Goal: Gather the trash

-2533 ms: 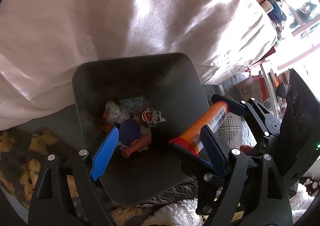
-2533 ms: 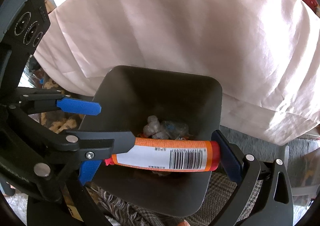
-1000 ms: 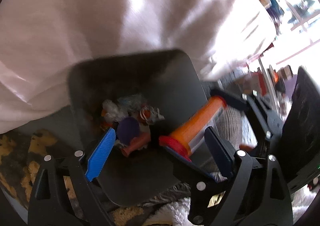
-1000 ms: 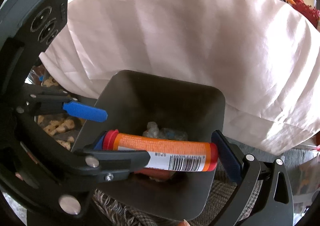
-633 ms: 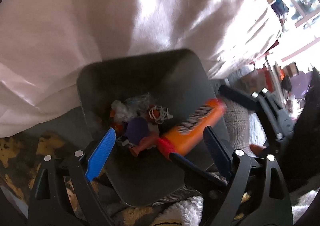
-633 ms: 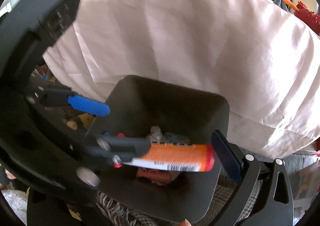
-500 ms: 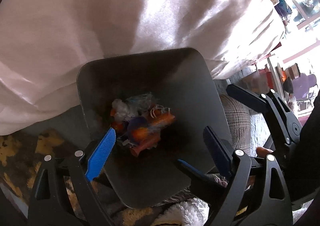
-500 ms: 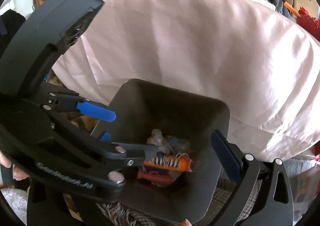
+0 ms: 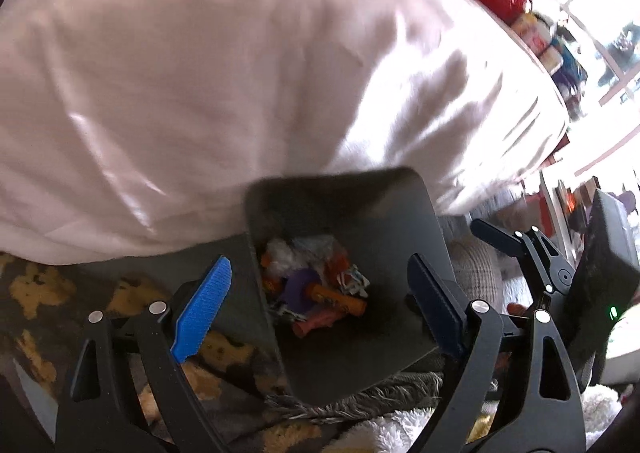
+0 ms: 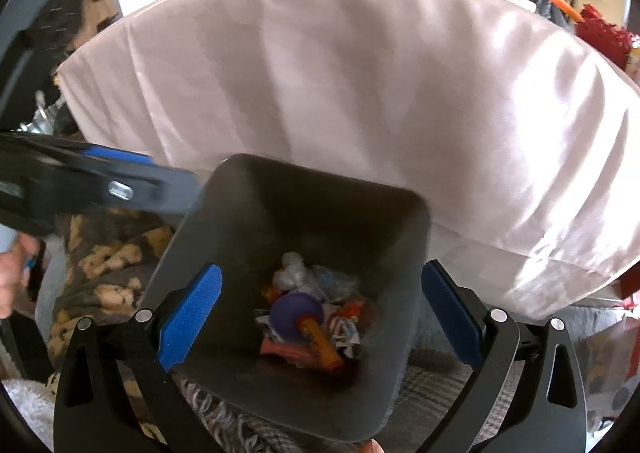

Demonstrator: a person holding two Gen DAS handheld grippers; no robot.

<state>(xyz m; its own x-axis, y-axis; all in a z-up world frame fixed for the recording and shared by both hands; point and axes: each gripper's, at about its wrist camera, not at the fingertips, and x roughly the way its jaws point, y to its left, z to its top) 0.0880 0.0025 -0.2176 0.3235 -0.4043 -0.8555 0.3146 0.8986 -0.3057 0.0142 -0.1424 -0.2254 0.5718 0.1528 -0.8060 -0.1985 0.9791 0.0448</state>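
Your right gripper (image 10: 316,317) is spread wide and empty now, since the orange tube (image 10: 320,345) it pinched a moment ago has dropped onto the trash pile in the dark bin (image 10: 404,221). Your left gripper (image 9: 320,309) also hangs open, swinging off toward the bin's left side, so that piece looks collected.

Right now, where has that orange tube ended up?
The orange tube lies at the bottom of the dark bin, on the trash pile beside a purple disc; both views show it.
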